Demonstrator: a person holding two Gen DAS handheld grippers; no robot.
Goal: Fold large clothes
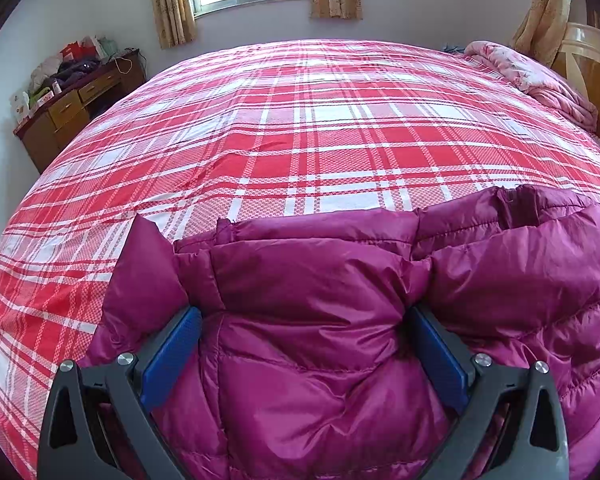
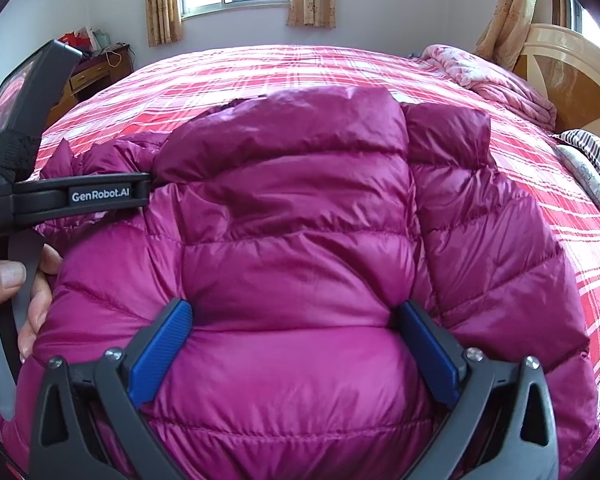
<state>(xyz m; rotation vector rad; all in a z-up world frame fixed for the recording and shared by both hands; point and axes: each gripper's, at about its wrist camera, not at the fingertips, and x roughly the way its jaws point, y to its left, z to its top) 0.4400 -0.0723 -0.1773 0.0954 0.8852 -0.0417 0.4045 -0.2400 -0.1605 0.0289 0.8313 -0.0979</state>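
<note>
A magenta quilted puffer jacket lies folded in a bulky heap on the near side of the bed; it also fills the lower part of the left wrist view. My left gripper is open, its blue pads pressed against the jacket's puffy fabric on both sides. My right gripper is open the same way, with jacket fabric bulging between its pads. The left gripper's body shows at the left of the right wrist view, held by a hand.
The bed has a red and white plaid cover. A pink floral quilt lies bunched at the far right by the wooden headboard. A striped cloth lies at the right edge. A cluttered wooden dresser stands far left.
</note>
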